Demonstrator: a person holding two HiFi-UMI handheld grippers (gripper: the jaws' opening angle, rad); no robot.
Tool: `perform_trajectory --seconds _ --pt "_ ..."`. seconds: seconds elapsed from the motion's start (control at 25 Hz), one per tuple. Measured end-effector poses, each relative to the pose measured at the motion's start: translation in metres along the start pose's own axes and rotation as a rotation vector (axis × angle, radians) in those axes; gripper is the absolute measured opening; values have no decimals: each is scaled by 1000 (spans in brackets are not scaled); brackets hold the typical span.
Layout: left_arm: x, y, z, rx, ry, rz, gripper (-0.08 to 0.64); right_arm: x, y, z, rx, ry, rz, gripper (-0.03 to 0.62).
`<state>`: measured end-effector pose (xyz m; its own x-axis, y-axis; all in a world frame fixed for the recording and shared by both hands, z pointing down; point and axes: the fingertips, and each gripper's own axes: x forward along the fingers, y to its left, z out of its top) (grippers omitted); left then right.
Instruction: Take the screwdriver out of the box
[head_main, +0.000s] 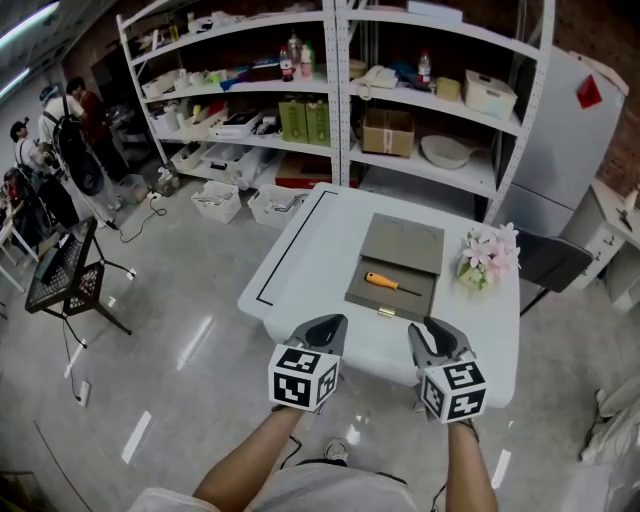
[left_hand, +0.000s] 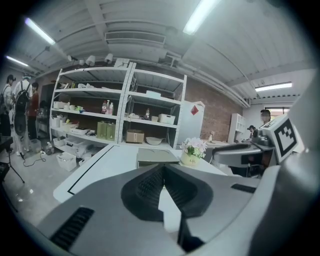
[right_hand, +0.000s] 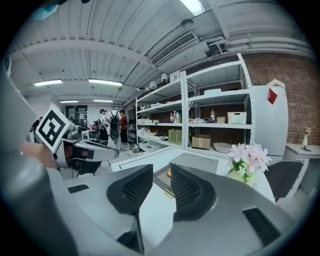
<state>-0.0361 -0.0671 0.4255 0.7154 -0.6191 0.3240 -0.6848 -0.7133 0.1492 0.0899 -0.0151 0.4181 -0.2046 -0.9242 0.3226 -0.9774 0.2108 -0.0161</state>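
An open grey box (head_main: 372, 297) lies on the white table (head_main: 315, 250), its lid (head_main: 404, 243) folded back. Inside it rests a screwdriver (head_main: 388, 283) with an orange handle. Both grippers hover at the table's near edge, short of the box. My left gripper (head_main: 328, 328) has its jaws closed together with nothing in them; in the left gripper view (left_hand: 162, 168) the box (left_hand: 156, 156) sits ahead. My right gripper (head_main: 436, 336) stands open and empty; in the right gripper view (right_hand: 161, 172) a bit of the orange handle (right_hand: 169, 173) shows between the jaws, far off.
A pot of pink flowers (head_main: 488, 256) stands on the table right of the box. A dark chair (head_main: 555, 262) is beyond the right corner. Metal shelving (head_main: 340, 90) lines the back wall. A black stand (head_main: 68, 270) and several people are at the far left.
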Motion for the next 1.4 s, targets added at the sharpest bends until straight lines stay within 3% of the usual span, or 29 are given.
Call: perform_trajectory --seconds 0.72,1.4 --pt "42 45 6 -5 24 -3 6 69 -20 3 -60 94 51 137" --pt "123 96 13 -66 61 101 6 186 -52 -30 -217 337 293 163"
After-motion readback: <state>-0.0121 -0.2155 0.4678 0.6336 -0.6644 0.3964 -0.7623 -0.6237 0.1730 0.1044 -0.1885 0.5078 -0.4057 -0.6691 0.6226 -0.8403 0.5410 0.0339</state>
